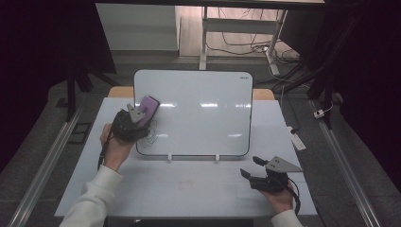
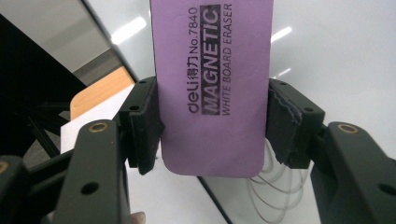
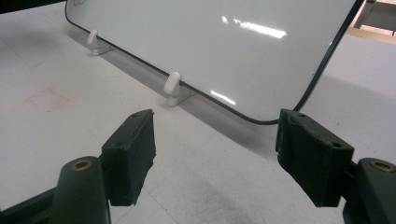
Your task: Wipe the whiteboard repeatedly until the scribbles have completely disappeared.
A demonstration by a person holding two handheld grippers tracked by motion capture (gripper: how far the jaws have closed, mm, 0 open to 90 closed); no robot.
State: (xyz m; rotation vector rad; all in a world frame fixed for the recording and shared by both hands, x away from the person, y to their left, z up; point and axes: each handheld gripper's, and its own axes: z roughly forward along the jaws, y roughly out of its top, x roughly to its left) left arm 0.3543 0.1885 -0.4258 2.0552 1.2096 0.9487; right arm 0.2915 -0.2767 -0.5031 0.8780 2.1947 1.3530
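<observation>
Eraser (image 2: 212,88) first, at the left: we see a purple block printed "MAGNETIC WHITE BOARD ERASER" clamped between the two black jaws of the left tool (image 1: 135,120), one pad pressed to each long edge. In the high view the eraser (image 1: 148,107) lies against the upper left part of the whiteboard (image 1: 198,94), with the person's left hand (image 1: 115,144) behind the tool and a white sleeve (image 1: 92,198) running down to the bottom edge. Just below the eraser we make out thin looping pen scribbles (image 1: 152,135) on the board's lower left area — in the left gripper view the same faint loops (image 2: 275,186) curl beneath the eraser's rounded end.

The whiteboard stands tilted back on the white tabletop (image 1: 189,189), propped on two small white feet (image 1: 169,157) along its bottom edge; its surface throws back bright ceiling reflections. A faint reddish mark (image 1: 187,183) stains the tabletop in front of the board.

Further right, the right tool (image 1: 253,170) hangs low over the tabletop near the board's lower right corner, its jaws spread wide and holding nothing — in the right gripper view we see bare tabletop (image 3: 205,168) between the pads, with the board's rounded corner (image 3: 280,116) and one white foot (image 3: 173,88) beyond. A grey three-cornered plate (image 1: 283,165) sits on top of this tool.
</observation>
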